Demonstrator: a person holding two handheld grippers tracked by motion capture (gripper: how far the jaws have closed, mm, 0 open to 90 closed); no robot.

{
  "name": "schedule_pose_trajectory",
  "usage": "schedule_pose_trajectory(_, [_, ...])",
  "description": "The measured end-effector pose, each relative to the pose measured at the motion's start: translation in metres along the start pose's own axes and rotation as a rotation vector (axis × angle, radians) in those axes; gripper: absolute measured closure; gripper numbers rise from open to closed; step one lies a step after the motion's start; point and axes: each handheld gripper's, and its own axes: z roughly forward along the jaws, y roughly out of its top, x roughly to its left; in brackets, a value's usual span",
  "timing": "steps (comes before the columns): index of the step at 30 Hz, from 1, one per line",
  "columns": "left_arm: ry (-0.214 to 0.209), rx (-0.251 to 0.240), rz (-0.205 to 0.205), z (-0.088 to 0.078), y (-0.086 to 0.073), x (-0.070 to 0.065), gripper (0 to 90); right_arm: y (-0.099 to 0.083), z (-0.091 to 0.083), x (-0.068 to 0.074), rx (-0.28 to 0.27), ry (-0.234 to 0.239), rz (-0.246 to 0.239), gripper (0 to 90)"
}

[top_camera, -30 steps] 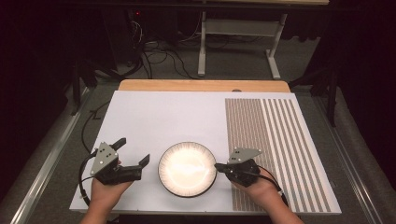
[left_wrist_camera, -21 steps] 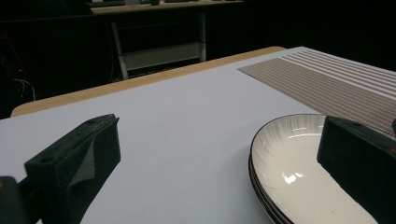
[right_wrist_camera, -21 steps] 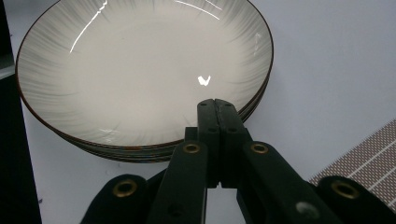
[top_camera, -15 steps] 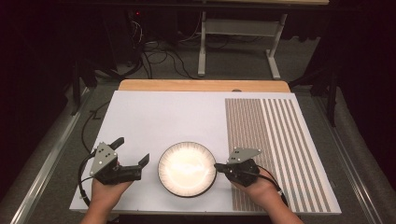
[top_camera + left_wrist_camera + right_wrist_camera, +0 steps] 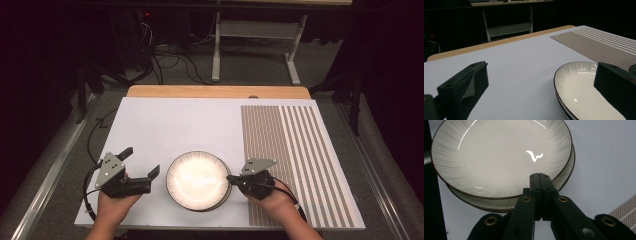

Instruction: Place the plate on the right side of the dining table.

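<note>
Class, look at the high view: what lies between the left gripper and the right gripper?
The stacked plates lie between the open left gripper and the shut right gripper, seen in the high view.

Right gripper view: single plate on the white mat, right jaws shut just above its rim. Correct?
Not quite. It is two stacked plates, not one: the right gripper view shows the top plate nested in a lower plate whose rim peeks out beneath it. The rest holds: they sit on the white mat, and the right gripper has its jaws shut just above the rim.

Stacked plates (image 5: 198, 180) between both tools, open white tabletop (image 5: 190, 125) beyond them
</note>
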Motion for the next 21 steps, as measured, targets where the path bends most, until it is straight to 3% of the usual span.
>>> schedule_pose_trajectory(6, [-0.003, 0.001, 0.000, -0.0001, 0.0002, -0.0002, 0.0, 0.0035, 0.0067, 0.0043, -0.002, 0.033, -0.010, 90.0])
schedule_pose_trajectory(21, [-0.005, 0.004, -0.004, 0.0003, 0.0003, 0.0000, 0.0, 0.0062, 0.0102, 0.0075, -0.004, 0.049, -0.016, 90.0])
